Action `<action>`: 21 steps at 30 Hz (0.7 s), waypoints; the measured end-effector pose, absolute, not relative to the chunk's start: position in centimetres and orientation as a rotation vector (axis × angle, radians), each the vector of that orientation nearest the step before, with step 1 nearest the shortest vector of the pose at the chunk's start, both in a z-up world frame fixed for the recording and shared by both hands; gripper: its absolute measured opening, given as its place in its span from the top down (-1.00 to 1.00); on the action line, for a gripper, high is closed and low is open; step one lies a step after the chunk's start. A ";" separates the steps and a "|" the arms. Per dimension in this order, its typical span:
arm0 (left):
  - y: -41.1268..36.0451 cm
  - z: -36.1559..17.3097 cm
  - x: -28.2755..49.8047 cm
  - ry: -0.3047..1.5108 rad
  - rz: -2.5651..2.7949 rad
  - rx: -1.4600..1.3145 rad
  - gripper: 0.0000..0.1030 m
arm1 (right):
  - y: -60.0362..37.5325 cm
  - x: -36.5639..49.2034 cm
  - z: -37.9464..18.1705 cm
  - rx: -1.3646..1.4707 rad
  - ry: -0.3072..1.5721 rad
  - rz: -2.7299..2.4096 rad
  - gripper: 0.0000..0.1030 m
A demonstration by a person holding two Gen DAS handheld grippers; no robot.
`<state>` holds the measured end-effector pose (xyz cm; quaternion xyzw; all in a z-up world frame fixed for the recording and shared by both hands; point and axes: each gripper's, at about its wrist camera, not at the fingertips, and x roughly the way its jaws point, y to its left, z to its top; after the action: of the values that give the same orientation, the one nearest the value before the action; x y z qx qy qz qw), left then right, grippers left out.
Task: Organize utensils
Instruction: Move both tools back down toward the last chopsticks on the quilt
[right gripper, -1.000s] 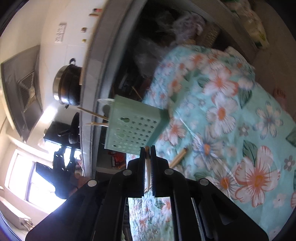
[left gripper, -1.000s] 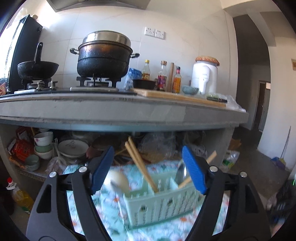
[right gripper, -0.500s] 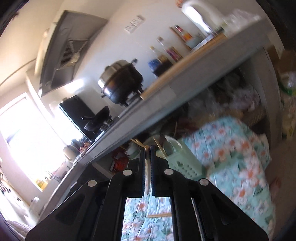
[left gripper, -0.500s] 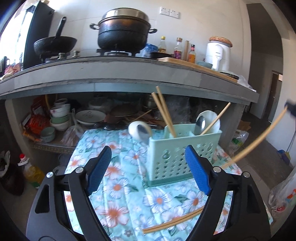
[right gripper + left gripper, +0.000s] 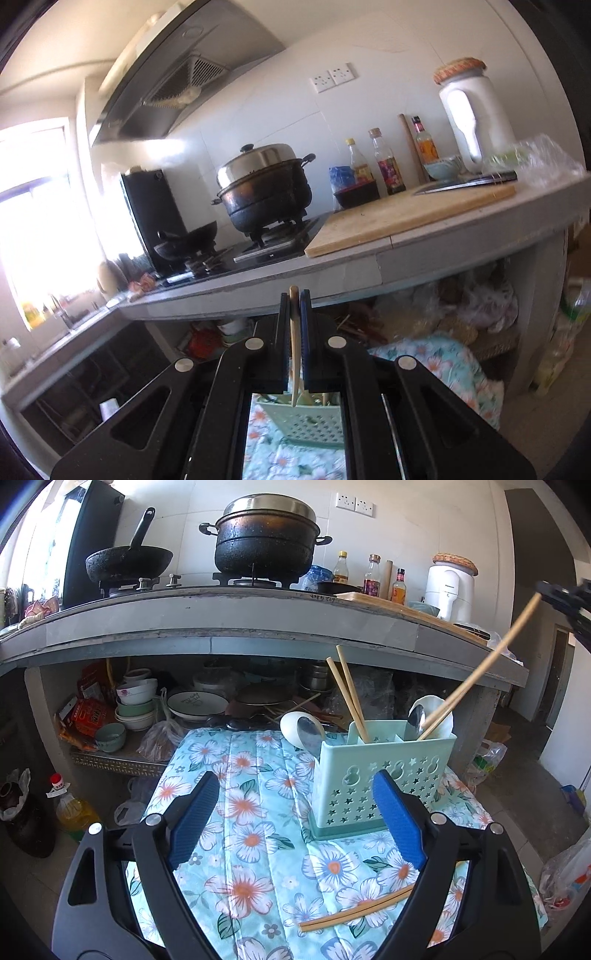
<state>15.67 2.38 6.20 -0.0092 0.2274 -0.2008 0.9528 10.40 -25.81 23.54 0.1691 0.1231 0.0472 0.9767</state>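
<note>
The right hand-held gripper pinches a chopstick whose tip seems inside the caddy's right compartment; next, release. The left hand-held gripper is spread, a loose chopstick lying near.

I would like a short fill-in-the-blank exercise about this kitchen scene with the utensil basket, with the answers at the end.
1. The right gripper is shut on one ____.
2. The held chopstick's lower end is inside the ____ basket.
3. One chopstick lies flat on the ____ cloth.
4. The left gripper is ____.

Answers: chopstick; green; floral; open
</note>
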 end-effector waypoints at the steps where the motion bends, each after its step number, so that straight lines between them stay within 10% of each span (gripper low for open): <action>1: 2.4 6.2 15.6 0.462 -0.405 -0.021 -0.58 | -25.4 11.0 23.5 0.319 0.254 0.090 0.90; 18: 4.2 6.1 15.5 0.475 -0.345 -0.034 -0.61 | -15.5 17.4 18.6 -0.034 0.402 0.126 0.86; 21: 4.2 6.0 15.4 0.475 -0.347 -0.026 -0.62 | -16.0 16.5 19.2 -0.001 0.373 0.151 0.52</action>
<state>15.43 4.21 6.00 -0.0130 0.2342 -0.1712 0.9569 16.45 -16.00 19.21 -0.0004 0.1852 0.0752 0.9798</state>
